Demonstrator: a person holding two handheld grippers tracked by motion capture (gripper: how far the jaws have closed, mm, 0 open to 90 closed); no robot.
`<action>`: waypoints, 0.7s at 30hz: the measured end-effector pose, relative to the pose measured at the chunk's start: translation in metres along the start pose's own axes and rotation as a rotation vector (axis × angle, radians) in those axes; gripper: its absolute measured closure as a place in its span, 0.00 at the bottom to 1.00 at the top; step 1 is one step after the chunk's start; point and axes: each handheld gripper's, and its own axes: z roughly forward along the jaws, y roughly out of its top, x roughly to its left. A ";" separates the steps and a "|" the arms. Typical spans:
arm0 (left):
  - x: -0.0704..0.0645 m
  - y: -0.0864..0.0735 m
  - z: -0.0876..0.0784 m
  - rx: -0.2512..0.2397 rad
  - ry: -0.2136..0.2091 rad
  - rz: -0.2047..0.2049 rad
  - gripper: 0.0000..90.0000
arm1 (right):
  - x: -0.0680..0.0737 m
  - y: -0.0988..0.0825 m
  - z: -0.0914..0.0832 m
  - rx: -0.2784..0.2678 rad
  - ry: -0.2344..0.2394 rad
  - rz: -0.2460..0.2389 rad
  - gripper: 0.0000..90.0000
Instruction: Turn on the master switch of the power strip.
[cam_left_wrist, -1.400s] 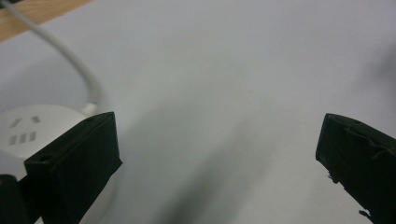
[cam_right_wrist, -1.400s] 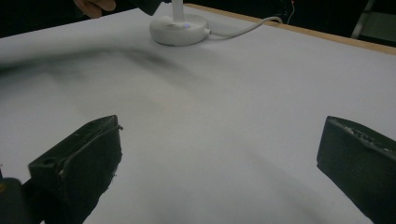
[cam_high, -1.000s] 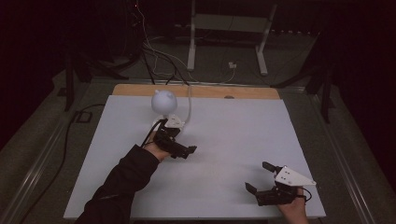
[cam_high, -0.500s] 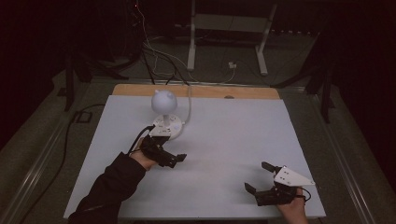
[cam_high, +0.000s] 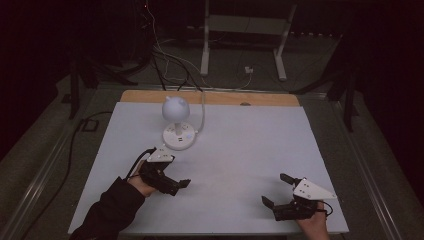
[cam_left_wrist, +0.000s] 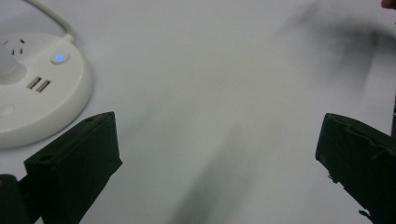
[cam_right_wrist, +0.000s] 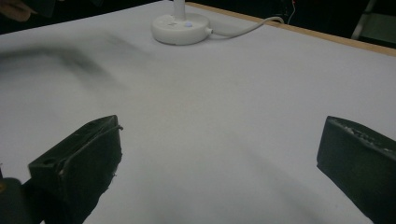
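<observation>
A white lamp (cam_high: 176, 111) stands on its round base (cam_high: 178, 136) at eleven o'clock on the bench (cam_high: 250, 145). The left gripper (cam_high: 172, 185), at seven o'clock, and the right gripper (cam_high: 276, 190), at five o'clock, both gape wide, holding nothing.

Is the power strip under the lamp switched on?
On, it seems: the button on the round white base glows blue.

A round white lamp base (cam_high: 178, 135) with its cord (cam_high: 202, 112) stood at the desk's (cam_high: 250, 150) far left; everywhere else the white surface lay open.
</observation>
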 end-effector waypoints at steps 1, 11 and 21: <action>-0.001 -0.002 -0.001 0.002 -0.004 0.001 0.00 | 0.000 0.000 0.000 -0.002 0.002 0.002 0.00; -0.004 -0.026 -0.009 -0.005 0.013 -0.014 0.00 | 0.001 0.000 0.000 -0.001 0.006 -0.001 0.00; -0.003 -0.043 -0.015 -0.020 0.032 -0.013 0.00 | 0.000 0.000 0.000 0.001 0.004 -0.003 0.00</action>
